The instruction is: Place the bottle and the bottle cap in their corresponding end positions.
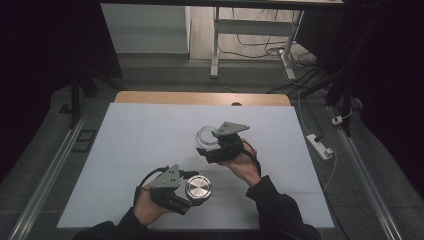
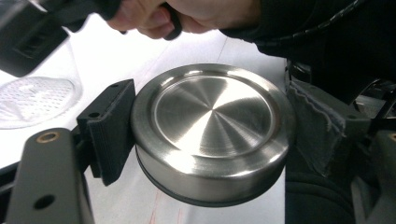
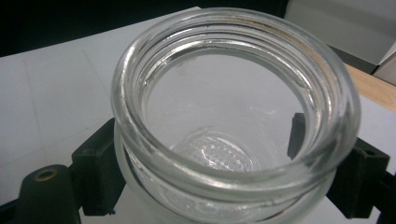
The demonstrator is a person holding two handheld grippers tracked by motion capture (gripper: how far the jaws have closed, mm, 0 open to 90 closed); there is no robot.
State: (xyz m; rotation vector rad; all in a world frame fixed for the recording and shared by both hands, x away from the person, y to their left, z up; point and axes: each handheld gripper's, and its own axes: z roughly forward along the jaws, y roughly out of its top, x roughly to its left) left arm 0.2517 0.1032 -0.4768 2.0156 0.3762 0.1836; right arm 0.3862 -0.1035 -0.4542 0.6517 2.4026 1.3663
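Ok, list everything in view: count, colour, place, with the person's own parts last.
glass jar: one, clear, open mouth, right of the table's middle, clamped in the right gripper
metal lid: one, silver, near the table's front edge, clamped in the left gripper
table: one, white top with a bare wooden strip at the far edge
power strip: one, white, on the floor right of the table
cables: several, dark, on the floor beyond the table
left gripper: one, black, shut on the metal lid
right gripper: one, black, shut on the glass jar
hands: two, in dark sleeves, each holding a gripper
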